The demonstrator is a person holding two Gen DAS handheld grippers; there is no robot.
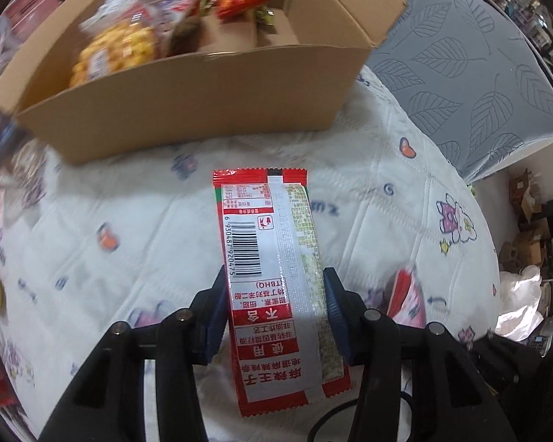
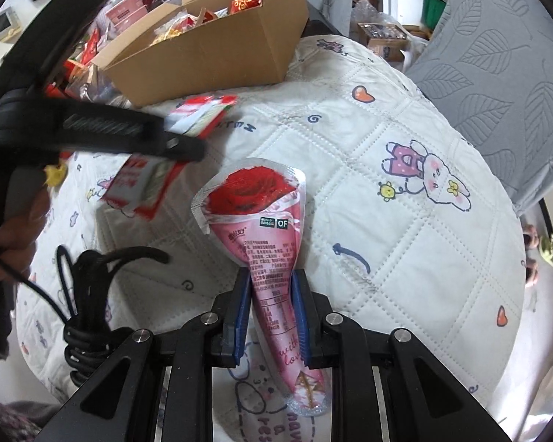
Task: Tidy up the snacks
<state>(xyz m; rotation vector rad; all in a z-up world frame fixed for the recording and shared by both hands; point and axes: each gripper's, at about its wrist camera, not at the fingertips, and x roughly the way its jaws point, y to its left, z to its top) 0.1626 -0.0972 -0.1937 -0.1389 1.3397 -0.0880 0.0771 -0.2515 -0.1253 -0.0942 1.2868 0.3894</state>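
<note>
Quilt (image 2: 405,221): white, printed with bunnies and hearts, spread under everything.
Cardboard box (image 1: 202,92): open on the quilt, snack bags inside.
Left gripper (image 1: 276,313): clamped on a red spicy-strip packet (image 1: 272,258), barcode up, short of the box.
Right gripper (image 2: 271,313): clamped on a pink cone-shaped pouch (image 2: 265,228).

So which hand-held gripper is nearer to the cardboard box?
Left. The left hand-held gripper, holding a red sachet, reaches toward the cardboard box; the right hand-held gripper sits farther back.

On your red sachet (image 1: 276,287) the barcode reads 6 930487 920475 and "TBHQ"; your pink cone packet (image 2: 272,258) shows "OF" and "with love".
</note>
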